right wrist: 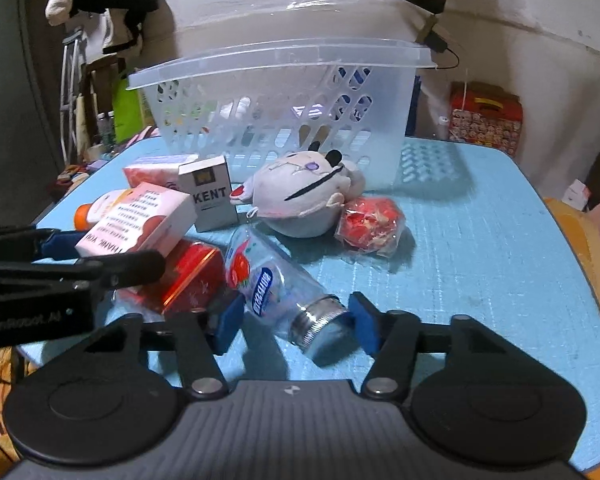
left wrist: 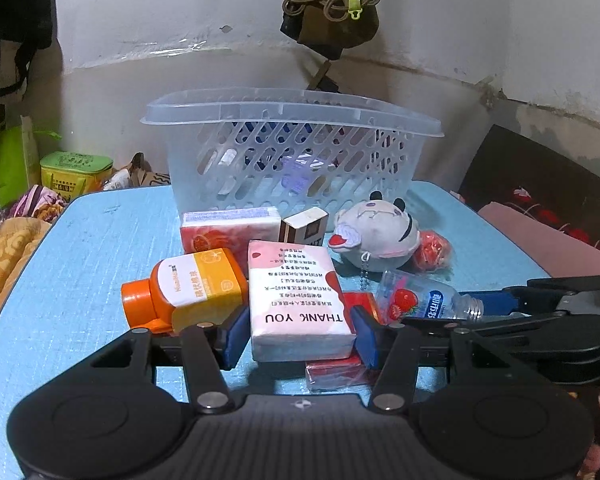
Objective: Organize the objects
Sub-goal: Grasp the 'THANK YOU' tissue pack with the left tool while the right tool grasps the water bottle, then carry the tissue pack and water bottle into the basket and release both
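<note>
1. In the lower middle of the left wrist view, the left gripper [left wrist: 298, 336] is clamped on the pink pack [left wrist: 296, 300], one blue pad on each long side. The pack sits partly on a red box [left wrist: 332, 372] and beside the orange bottle [left wrist: 184, 288].
2. The pack looks like tissues in soft wrap: light and easy to squeeze, so I judge that a hold across its narrow width, near the end as it is now, is good. Too much pressure would only dent it.
3. In the lower middle of the right wrist view, the right gripper [right wrist: 296, 320] has its pads at both sides of the clear bottle [right wrist: 276, 284], near the threaded neck. The left pad seems to touch it; at the right pad a small gap shows, so it is not yet gripped.
4. The clear bottle lies on its side on the blue table [right wrist: 480, 264], without cap. It looks empty and light, with smooth thin plastic that may roll or slip; the body gives a better hold than the neck.
5. In the upper middle of both views stands the basket [left wrist: 292, 120], near the back of the table. Through its holes some things show, one purple and some white, but I cannot tell what they are.
</note>
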The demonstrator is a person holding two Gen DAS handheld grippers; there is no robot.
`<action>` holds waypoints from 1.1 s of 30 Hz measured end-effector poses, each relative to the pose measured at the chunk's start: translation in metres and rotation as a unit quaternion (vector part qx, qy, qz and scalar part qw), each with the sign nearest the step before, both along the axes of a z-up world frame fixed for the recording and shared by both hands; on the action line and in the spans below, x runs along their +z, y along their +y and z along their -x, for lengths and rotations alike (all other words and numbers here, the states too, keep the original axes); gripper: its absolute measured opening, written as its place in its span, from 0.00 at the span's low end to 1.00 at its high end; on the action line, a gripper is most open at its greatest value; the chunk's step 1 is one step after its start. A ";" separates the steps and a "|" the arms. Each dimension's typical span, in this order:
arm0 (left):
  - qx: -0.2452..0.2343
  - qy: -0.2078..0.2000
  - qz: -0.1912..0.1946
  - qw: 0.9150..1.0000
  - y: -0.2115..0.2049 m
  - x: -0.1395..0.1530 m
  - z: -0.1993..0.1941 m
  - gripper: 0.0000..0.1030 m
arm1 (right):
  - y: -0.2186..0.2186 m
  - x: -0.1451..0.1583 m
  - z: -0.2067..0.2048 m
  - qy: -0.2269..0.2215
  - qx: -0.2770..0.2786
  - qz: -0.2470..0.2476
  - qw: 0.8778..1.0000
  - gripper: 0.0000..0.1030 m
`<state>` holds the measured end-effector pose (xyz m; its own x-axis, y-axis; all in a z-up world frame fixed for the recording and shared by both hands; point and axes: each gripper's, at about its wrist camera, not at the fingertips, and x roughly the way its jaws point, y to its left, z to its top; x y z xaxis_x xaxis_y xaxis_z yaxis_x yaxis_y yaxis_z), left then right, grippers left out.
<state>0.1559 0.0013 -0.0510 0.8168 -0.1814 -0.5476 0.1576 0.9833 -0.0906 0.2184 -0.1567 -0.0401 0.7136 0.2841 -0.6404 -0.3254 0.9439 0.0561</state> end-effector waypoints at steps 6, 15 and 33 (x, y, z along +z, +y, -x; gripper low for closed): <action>0.002 -0.007 -0.013 1.000 -0.008 0.001 0.000 0.57 | -0.003 0.002 0.002 -0.005 0.021 -0.002 1.000 0.57; -0.001 -0.003 -0.009 1.000 -0.006 -0.003 -0.002 0.57 | 0.003 -0.006 -0.016 -0.024 0.063 0.017 0.998 0.58; -0.005 -0.069 -0.024 0.997 -0.008 0.023 0.023 0.53 | -0.026 0.029 0.015 -0.038 0.033 -0.024 0.998 0.45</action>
<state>0.1334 -0.0064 -0.0281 0.8837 -0.1657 -0.4378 0.1744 0.9845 -0.0206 0.2038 -0.1830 -0.0111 0.7375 0.3618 -0.5702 -0.3926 0.9167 0.0739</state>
